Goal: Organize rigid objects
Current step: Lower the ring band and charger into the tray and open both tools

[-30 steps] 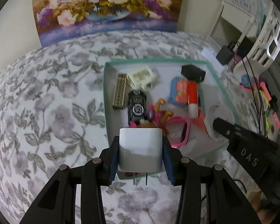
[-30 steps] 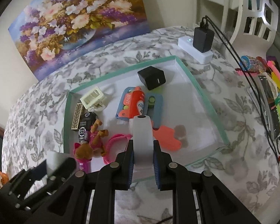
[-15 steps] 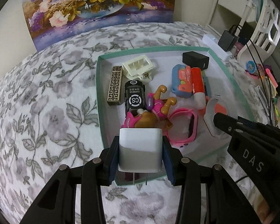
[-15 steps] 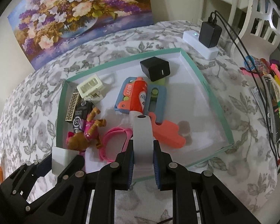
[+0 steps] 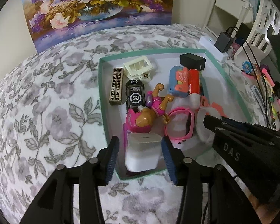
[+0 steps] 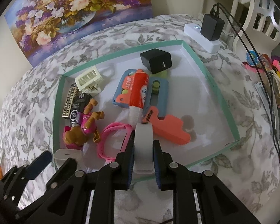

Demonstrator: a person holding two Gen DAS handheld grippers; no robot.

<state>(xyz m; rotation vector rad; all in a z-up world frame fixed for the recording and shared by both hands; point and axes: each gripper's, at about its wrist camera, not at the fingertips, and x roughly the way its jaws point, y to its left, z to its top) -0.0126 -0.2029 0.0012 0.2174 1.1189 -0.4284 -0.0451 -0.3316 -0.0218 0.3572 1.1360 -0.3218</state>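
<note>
Grey-flowered cloth (image 5: 46, 102) carries my green-rimmed tray (image 6: 212, 85), painting (image 5: 97, 5) behind. My left gripper (image 5: 140, 155) has just been opening, pads off the white charger (image 5: 142, 153) at the tray's near-left corner. My right gripper (image 6: 142, 162) pinches a white clip (image 6: 142, 141) over the near edge; the tray's right half lies barest.

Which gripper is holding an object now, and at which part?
Left gripper: jaws just opened, white charger released. Right gripper pinches the white band by its flat sides.

Flower painting (image 5: 99, 9) against cream wall (image 5: 11, 28); floral cloth (image 5: 46, 97) over worktop; white chair (image 6: 259, 16) at right edge.
</note>
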